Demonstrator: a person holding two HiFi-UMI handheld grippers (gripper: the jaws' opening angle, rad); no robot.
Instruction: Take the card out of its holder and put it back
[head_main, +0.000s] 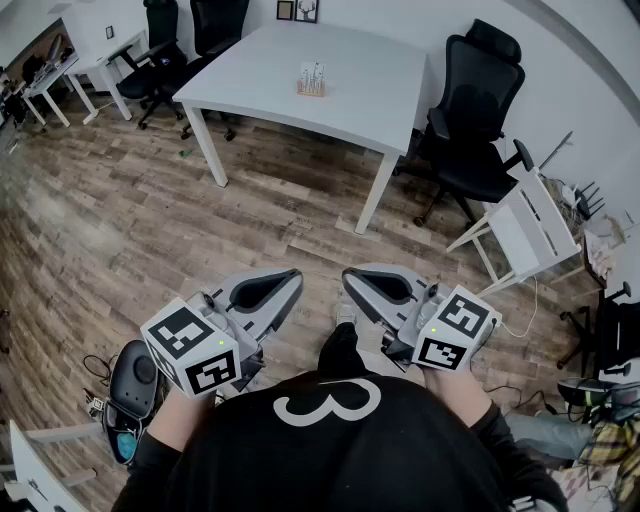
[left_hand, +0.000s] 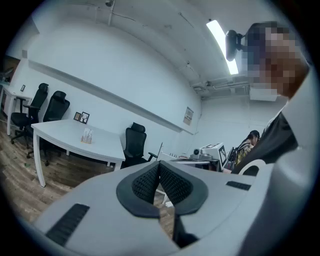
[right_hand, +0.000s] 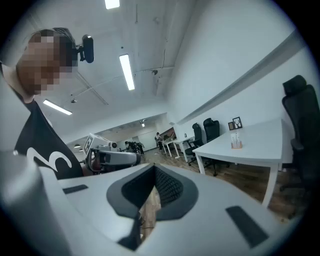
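Note:
A small wooden card holder with white cards upright in it stands on the white table, far ahead of me. It also shows as a small shape in the left gripper view and the right gripper view. My left gripper and right gripper are held close to my body over the wooden floor, well short of the table. Both point forward, side by side. Each has its dark pads together at the tips, shut with nothing between them.
A black office chair stands at the table's right end, with a white folding chair nearer me. More black chairs and white desks are at the back left. A dark device with cables lies on the floor by my left side.

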